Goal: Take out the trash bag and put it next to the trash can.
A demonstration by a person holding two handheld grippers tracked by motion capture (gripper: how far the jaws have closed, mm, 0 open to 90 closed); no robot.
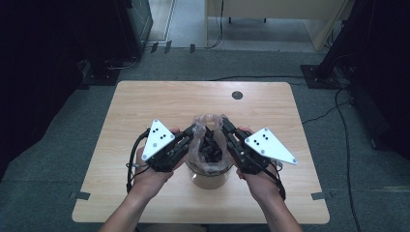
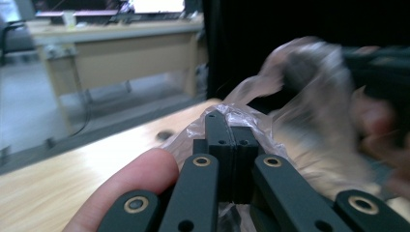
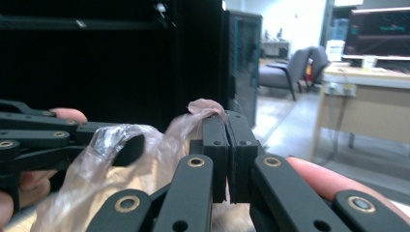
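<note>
1. Over the middle of the wooden table point(image 1: 145, 101), toward the near edge, a clear plastic bag point(image 1: 209, 145) lines a round container point(image 1: 209, 178), its rim pulled up between two grippers.
2. The left gripper point(image 1: 199, 126) has its jaws pinched tight on the bag's left rim; in the left gripper view the film bunches around the closed jaws.
3. The right gripper point(image 1: 223, 123) clamps the opposite rim the same way, a tuft of plastic poking above its jaws.
4. The bag's mouth gapes between them; dark contents sit inside, too unclear to identify.
</note>
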